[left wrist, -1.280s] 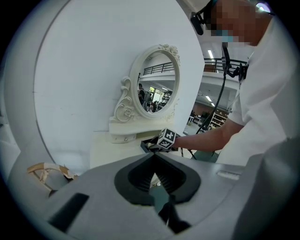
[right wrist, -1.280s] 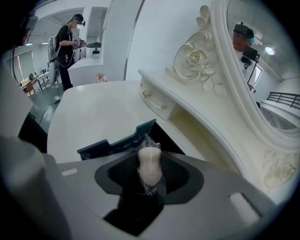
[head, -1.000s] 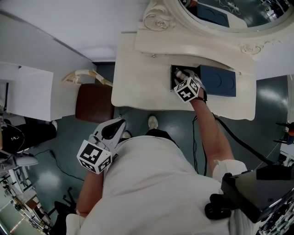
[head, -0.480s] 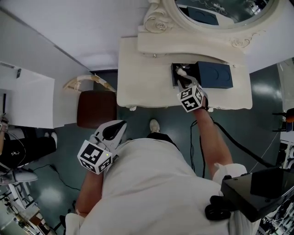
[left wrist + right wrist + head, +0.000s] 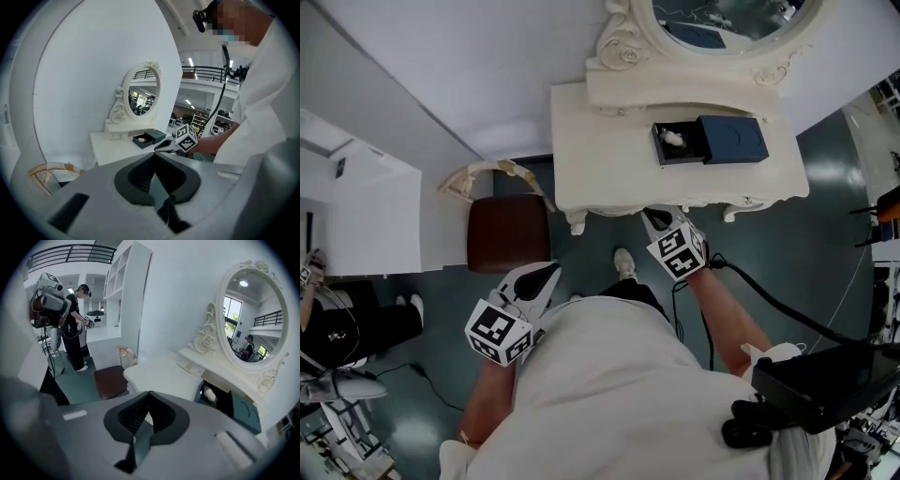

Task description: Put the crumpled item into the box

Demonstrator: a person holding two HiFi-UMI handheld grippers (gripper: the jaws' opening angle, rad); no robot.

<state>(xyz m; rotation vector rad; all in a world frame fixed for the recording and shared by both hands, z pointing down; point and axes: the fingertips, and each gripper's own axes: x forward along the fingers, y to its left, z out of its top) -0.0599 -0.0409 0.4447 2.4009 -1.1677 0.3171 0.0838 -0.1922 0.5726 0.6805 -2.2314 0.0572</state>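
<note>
The dark blue box stands open on the white dressing table, its lid lying to the right. A pale crumpled item lies inside the box. My right gripper is shut and empty, hanging just off the table's front edge, well short of the box. The right gripper view has the box and the crumpled item ahead on the right. My left gripper is shut with nothing in it, close to the person's body. From it I see the box and the right gripper.
An oval mirror in an ornate frame backs the table. A brown stool stands left of the table on the dark floor. A black cable trails from the right arm. Another person stands far off on the left.
My right gripper has pulled back out of the box toward the person and off the table's edge. The crumpled item stays in the box. The left gripper has barely moved.
</note>
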